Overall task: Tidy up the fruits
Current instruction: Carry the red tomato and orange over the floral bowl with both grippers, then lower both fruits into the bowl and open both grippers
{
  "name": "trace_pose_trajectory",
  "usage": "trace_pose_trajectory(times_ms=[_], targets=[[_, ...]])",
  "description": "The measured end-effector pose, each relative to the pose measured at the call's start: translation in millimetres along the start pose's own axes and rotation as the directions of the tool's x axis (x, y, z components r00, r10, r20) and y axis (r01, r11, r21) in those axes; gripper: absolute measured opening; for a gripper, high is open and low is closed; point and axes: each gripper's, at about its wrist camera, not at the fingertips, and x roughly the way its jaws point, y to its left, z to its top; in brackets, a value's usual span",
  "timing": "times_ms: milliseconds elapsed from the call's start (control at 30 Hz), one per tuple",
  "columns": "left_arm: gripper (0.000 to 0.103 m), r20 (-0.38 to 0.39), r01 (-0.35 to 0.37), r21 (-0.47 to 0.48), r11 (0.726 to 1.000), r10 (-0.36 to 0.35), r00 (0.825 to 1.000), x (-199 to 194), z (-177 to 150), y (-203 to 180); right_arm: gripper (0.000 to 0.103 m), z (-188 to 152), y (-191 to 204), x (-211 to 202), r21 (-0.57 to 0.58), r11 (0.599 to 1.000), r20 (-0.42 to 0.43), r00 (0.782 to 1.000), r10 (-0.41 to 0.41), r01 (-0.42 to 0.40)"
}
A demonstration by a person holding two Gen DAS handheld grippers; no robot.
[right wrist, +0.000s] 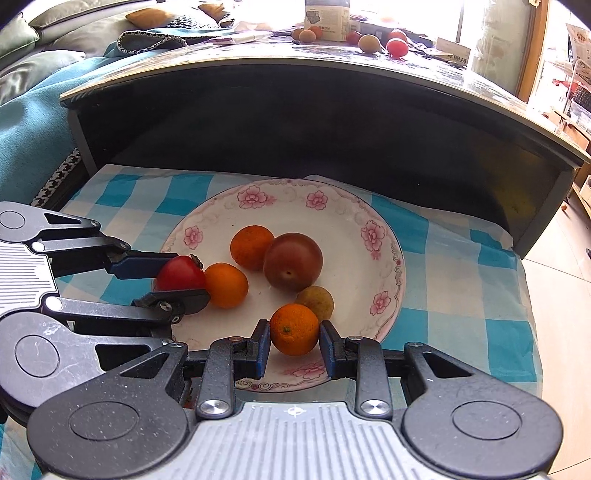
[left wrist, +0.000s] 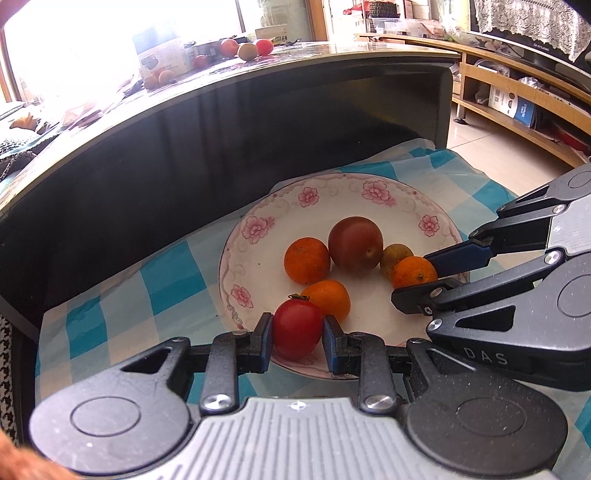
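Observation:
A white plate with pink flowers (left wrist: 255, 229) (right wrist: 373, 236) lies on a blue-and-white checked cloth (left wrist: 122, 295) (right wrist: 461, 258). My left gripper (left wrist: 297, 341) (right wrist: 186, 277) is shut on a red tomato (left wrist: 297, 328) (right wrist: 181, 273) at the plate's near-left rim. My right gripper (left wrist: 413, 275) (right wrist: 294, 345) is shut on a small orange (left wrist: 413, 271) (right wrist: 294, 328) at the plate's right side. Loose on the plate are a dark red fruit (left wrist: 355, 243) (right wrist: 293, 262), two oranges (left wrist: 306, 260) (right wrist: 226, 285) and a small greenish-brown fruit (left wrist: 395, 256) (right wrist: 317, 301).
A dark glossy table (left wrist: 147, 155) (right wrist: 295, 110) overhangs the far side of the cloth. Several more fruits (left wrist: 247, 50) (right wrist: 369, 42) and a box (right wrist: 327, 18) sit on its top. A teal-covered sofa (right wrist: 33, 122) stands at the left, a wooden shelf unit (left wrist: 517, 92) at the right.

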Motion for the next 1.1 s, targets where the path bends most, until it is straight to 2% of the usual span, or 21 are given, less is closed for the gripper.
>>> trace_pose_trajectory(times_ms=[1100], targets=[[0.038,0.021,-0.002,-0.025,1.0,0.003,1.0,-1.5,3.6,0.1,0.028,0.7,-3.3,-4.2,0.019,1.0,0.037,0.999,-0.016,0.015]])
